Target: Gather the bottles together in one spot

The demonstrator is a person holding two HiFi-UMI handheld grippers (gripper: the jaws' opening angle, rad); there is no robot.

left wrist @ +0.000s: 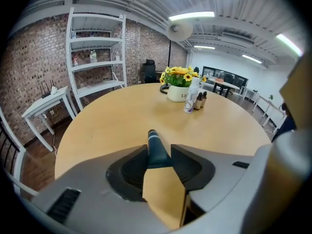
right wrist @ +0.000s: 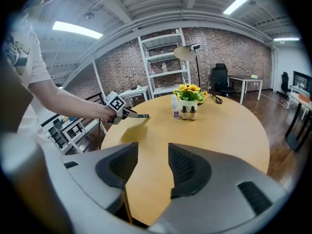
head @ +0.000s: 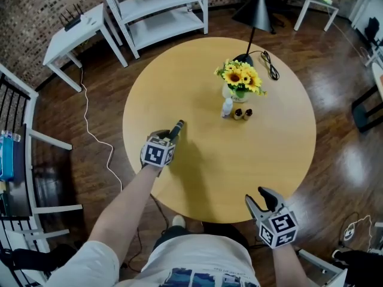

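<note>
A dark teal bottle [head: 178, 127] [left wrist: 156, 147] lies between the jaws of my left gripper [head: 170, 135] [left wrist: 159, 155], which is shut on it over the left part of the round wooden table [head: 197, 82]. The right gripper view shows that bottle [right wrist: 139, 115] sticking out of the left gripper [right wrist: 124, 114]. A white bottle [head: 227, 107] [right wrist: 174, 106] and two small brown bottles [head: 243, 113] [right wrist: 188, 112] stand together before a sunflower vase [head: 239, 81]. My right gripper [head: 263, 197] [right wrist: 152, 162] is open and holds nothing, at the table's near edge.
A black lamp [head: 254, 11] and its cable [head: 270, 64] sit at the table's far side. A white shelf unit [head: 161, 11] and a small white side table [head: 78, 31] stand beyond on the wooden floor. A chair frame [head: 24, 160] is at the left.
</note>
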